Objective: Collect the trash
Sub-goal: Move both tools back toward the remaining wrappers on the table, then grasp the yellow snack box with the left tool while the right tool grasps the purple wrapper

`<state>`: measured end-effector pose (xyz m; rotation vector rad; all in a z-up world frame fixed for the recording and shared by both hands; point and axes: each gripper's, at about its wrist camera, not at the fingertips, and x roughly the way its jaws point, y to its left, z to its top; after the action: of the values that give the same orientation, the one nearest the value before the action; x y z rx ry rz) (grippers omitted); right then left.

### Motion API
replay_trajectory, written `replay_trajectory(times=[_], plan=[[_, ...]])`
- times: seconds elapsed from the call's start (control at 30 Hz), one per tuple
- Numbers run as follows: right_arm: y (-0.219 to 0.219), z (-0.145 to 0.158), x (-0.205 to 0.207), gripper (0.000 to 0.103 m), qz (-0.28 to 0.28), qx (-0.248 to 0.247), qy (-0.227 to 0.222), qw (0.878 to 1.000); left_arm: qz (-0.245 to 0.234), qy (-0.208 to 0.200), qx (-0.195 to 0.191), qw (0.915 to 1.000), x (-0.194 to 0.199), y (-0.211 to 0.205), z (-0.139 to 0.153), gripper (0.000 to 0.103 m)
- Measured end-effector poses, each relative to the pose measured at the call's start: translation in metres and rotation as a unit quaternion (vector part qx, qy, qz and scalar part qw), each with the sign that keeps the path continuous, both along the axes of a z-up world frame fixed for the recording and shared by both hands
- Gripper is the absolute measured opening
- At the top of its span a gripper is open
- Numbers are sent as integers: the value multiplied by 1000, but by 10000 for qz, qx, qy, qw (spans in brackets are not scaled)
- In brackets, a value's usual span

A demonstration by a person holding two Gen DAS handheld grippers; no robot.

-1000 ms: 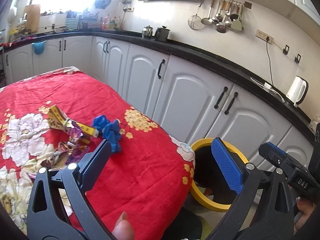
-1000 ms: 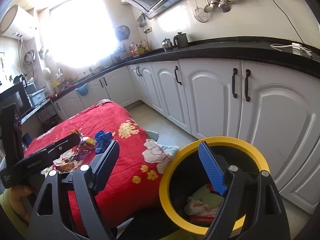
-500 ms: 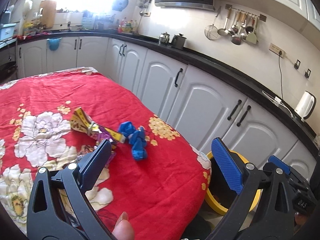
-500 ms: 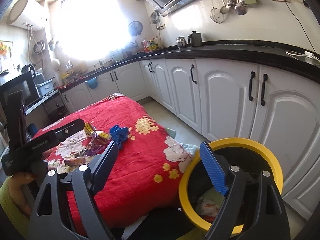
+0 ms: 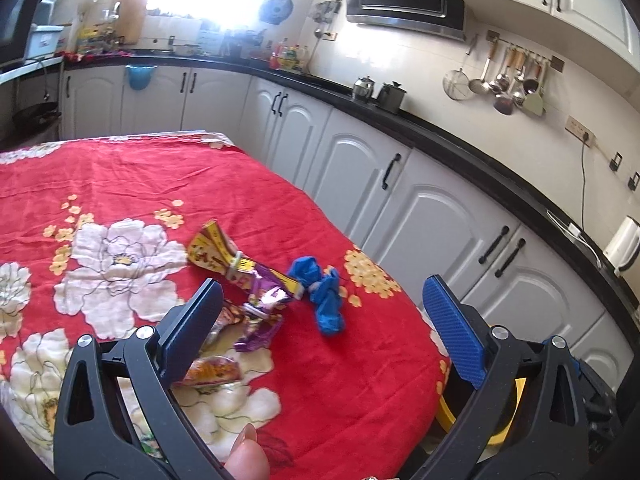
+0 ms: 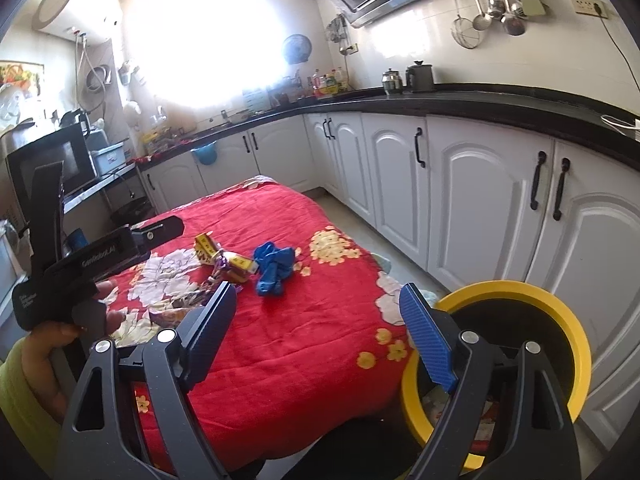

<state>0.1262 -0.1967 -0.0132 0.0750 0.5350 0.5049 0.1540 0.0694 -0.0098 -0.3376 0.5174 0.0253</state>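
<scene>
The left gripper (image 5: 320, 304) hangs over the red flowered tablecloth (image 5: 140, 184) with its jaws spread wide and empty; the crumpled blue wrapper (image 5: 322, 294) lies just ahead between the fingers, touching the yellow and purple wrappers (image 5: 244, 276). The right gripper (image 6: 318, 312) (equally agape, empty) hovers beside the yellow-rimmed bin (image 6: 568, 320).

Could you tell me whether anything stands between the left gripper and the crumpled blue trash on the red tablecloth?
Nothing visible does. The left gripper is open and empty, and the blue trash lies on the cloth just ahead between its fingers. The snack wrappers lie beside it, toward the left finger, not across the path.
</scene>
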Motion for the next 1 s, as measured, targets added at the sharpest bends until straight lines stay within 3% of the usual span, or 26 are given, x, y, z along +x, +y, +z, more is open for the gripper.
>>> replay_trajectory(times=[0.43,0.83,1.0], plan=[[49,-10,7,81,439,-226,-2,9988,615,121,-353,9974,0,59,-5,92],[112,-28,27,81,941,-423,135,9946,840,352,-639,9938,12,95,-12,92],[131,-38,43,80,1022,-459,261,9934,823,630,-787,9915,27,112,-19,92]])
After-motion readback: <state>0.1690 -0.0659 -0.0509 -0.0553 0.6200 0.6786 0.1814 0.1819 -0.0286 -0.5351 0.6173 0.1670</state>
